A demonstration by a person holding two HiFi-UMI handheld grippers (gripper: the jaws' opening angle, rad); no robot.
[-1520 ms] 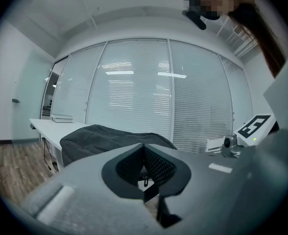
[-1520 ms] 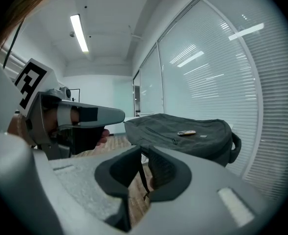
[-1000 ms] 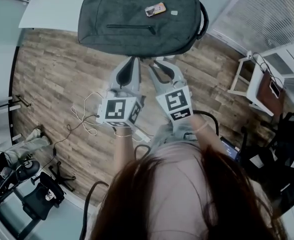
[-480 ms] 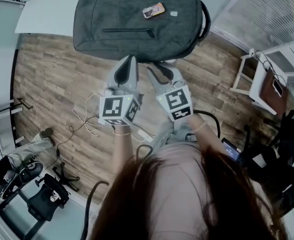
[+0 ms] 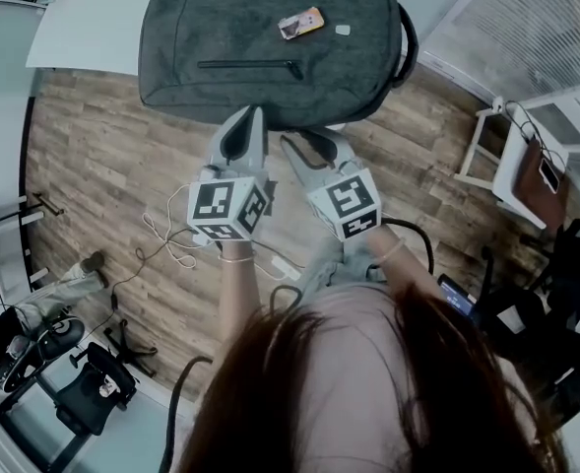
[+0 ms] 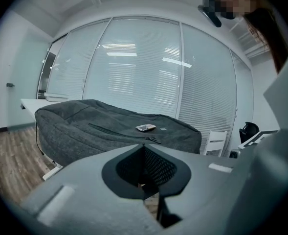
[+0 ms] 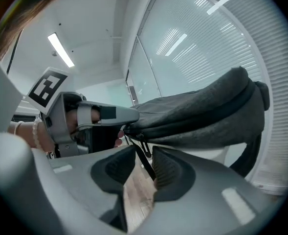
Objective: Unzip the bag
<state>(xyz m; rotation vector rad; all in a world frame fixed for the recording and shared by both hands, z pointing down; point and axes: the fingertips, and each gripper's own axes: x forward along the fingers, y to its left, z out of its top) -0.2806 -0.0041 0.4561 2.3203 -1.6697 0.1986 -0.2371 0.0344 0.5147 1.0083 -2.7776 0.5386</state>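
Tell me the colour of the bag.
The bag is dark grey with a heathered weave. It shows best in the head view.

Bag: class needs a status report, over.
Left gripper shut, empty, at bag's near edge. Right gripper open, black strap between jaws. Bag looks zipped. Small item on top.

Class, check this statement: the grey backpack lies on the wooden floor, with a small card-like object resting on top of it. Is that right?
One detail is wrong. The backpack lies on a white table, not on the wooden floor. The left gripper view shows it raised well above the floorboards. The small card-like object does rest on top of it.
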